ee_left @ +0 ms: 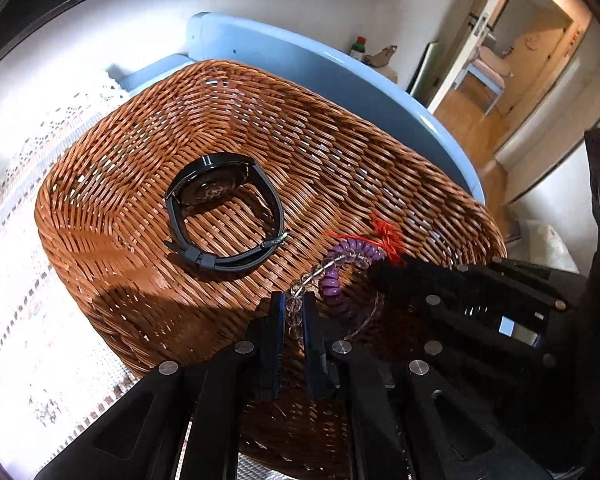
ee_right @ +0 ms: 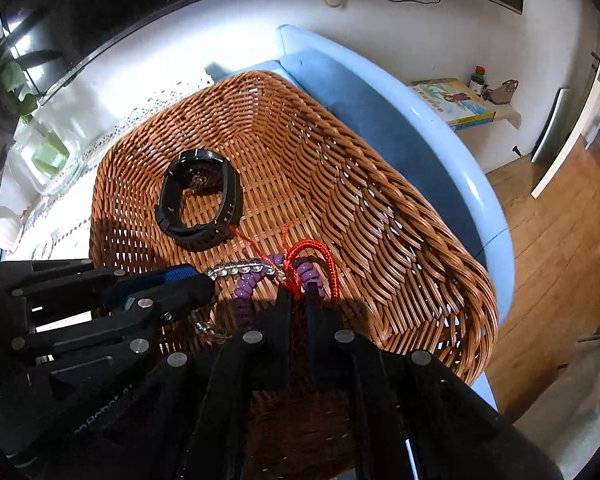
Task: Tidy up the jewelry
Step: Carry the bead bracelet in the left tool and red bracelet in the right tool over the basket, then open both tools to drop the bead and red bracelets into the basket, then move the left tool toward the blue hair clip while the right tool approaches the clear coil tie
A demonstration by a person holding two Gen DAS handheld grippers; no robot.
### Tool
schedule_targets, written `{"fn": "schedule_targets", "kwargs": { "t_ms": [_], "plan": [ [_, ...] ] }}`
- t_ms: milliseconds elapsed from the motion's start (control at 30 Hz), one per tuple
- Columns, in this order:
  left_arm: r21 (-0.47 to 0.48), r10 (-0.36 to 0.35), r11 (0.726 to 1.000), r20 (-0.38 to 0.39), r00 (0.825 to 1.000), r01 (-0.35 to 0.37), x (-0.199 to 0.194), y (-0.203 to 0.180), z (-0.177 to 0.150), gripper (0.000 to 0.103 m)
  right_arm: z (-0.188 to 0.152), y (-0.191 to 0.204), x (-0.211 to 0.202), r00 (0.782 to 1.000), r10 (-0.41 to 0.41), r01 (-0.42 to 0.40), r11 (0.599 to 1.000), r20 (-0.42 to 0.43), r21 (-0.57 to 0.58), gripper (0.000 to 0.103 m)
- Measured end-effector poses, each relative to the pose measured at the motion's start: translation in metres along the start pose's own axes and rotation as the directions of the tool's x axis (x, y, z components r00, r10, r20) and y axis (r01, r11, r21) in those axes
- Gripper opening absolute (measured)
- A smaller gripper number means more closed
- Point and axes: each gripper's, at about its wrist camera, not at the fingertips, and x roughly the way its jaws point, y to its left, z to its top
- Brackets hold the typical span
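A brown wicker basket [ee_left: 112, 184] [ee_right: 400, 248] holds a black watch [ee_left: 224, 216] [ee_right: 200, 208]. Beside the watch lies a tangle of a clear bead bracelet [ee_left: 316, 272] [ee_right: 240, 269], a purple coil band [ee_left: 354, 250] [ee_right: 244, 292] and a red cord [ee_left: 386, 236] [ee_right: 320, 256]. My left gripper [ee_left: 294, 308] [ee_right: 208, 280] is shut on the clear bead bracelet inside the basket. My right gripper [ee_right: 298, 300] [ee_left: 380, 272] is shut on the red cord just right of it.
The basket sits on a white lace cloth [ee_left: 28, 320] against a light blue chair back [ee_left: 340, 76] [ee_right: 440, 128]. A glass vase with a plant [ee_right: 40, 148] stands at the left. A book and a bottle [ee_right: 478, 80] lie on a side table. A wooden floor [ee_right: 560, 280] is at the right.
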Motion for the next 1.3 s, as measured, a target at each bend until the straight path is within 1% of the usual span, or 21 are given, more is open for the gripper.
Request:
{"fn": "schedule_targets", "kwargs": {
  "t_ms": [67,133,167,233,300,333,400,433,467,567,600,667,767,833,900,1000,1100,1167,1233,1267,1300],
  "plan": [
    [0.008,0.030,1.000,-0.015,0.999,-0.030,0.002,-0.001,0.003,0.010,0.000,0.000,0.001,1.000,0.012,-0.012,1.000,-0.004,0.008,0.010],
    [-0.013,0.026,1.000,-0.019,0.999,-0.027,0.003,0.003,0.006,0.010,0.000,0.000,0.001,1.000,0.006,-0.005,1.000,-0.009,0.011,0.014],
    [-0.037,0.025,0.999,-0.025,0.999,-0.026,0.002,0.007,0.008,0.010,0.000,0.001,0.001,1.000,-0.006,0.006,1.000,-0.011,0.005,0.019],
    [-0.093,0.005,0.996,-0.028,1.000,-0.008,-0.002,0.019,0.010,0.011,0.001,0.004,-0.001,0.999,-0.034,0.034,0.999,-0.010,-0.007,0.032],
    [-0.146,-0.053,0.988,0.002,0.999,0.053,-0.011,0.032,0.010,0.012,0.002,0.002,-0.007,0.998,-0.062,0.062,0.998,0.009,0.008,0.065],
    [-0.173,-0.079,0.981,0.032,0.996,0.084,-0.019,0.039,0.010,0.016,0.003,-0.002,-0.011,0.998,-0.065,0.065,0.997,0.021,0.030,0.072],
    [-0.199,-0.083,0.975,0.077,0.994,0.097,-0.030,0.048,0.009,0.033,0.005,-0.011,-0.019,0.999,-0.018,0.015,0.997,0.044,0.075,0.094],
    [-0.207,-0.077,0.974,0.096,0.992,0.095,-0.036,0.052,0.009,0.050,0.006,-0.015,-0.023,0.998,0.011,-0.017,0.995,0.057,0.102,0.097],
    [-0.212,-0.074,0.972,0.115,0.991,0.097,-0.043,0.057,0.008,0.058,0.007,-0.017,-0.027,0.997,0.023,-0.031,0.993,0.068,0.118,0.098],
    [-0.222,-0.107,0.965,0.159,0.981,0.141,-0.060,0.072,0.005,0.059,0.012,-0.014,-0.037,0.995,0.018,-0.030,0.992,0.096,0.123,0.098],
    [-0.231,-0.102,0.963,0.168,0.980,0.140,-0.066,0.078,0.004,0.059,0.014,-0.011,-0.039,0.995,0.017,-0.029,0.992,0.102,0.119,0.098],
    [-0.245,-0.086,0.961,0.181,0.980,0.130,-0.077,0.087,0.000,0.062,0.018,-0.003,-0.044,0.994,0.014,-0.026,0.994,0.112,0.108,0.099],
    [-0.283,-0.057,0.952,0.217,0.974,0.119,-0.103,0.114,-0.013,0.064,0.023,0.011,-0.050,0.992,-0.004,-0.007,0.996,0.124,0.088,0.103],
    [-0.310,-0.018,0.946,0.239,0.971,0.094,-0.120,0.135,-0.022,0.065,0.026,0.022,-0.055,0.991,-0.005,-0.004,0.998,0.136,0.070,0.103],
    [-0.340,0.027,0.938,0.270,0.963,0.070,-0.137,0.157,-0.036,0.065,0.030,0.040,-0.064,0.987,0.008,-0.014,0.999,0.158,0.036,0.103],
    [-0.413,0.075,0.909,0.307,0.949,0.062,-0.160,0.202,-0.060,0.065,0.038,0.071,-0.075,0.979,0.057,-0.052,0.998,0.197,-0.027,0.103],
    [-0.498,0.165,0.867,0.302,0.939,0.008,-0.174,0.250,-0.088,0.065,0.047,0.107,-0.082,0.965,0.142,-0.122,0.987,0.219,-0.101,0.103],
    [-0.556,0.219,0.831,0.282,0.934,-0.027,-0.180,0.282,-0.108,0.065,0.051,0.133,-0.081,0.955,0.212,-0.183,0.972,0.206,-0.151,0.103],
    [-0.608,0.275,0.792,0.265,0.924,-0.061,-0.184,0.310,-0.129,0.065,0.053,0.159,-0.074,0.948,0.271,-0.235,0.950,0.167,-0.204,0.103],
    [-0.627,0.308,0.774,0.252,0.917,-0.088,-0.183,0.324,-0.140,0.065,0.053,0.172,-0.069,0.946,0.289,-0.251,0.939,0.146,-0.233,0.103],
    [-0.642,0.346,0.756,0.222,0.912,-0.130,-0.179,0.337,-0.150,0.065,0.052,0.184,-0.065,0.944,0.303,-0.262,0.930,0.130,-0.259,0.103]
  ]
}}
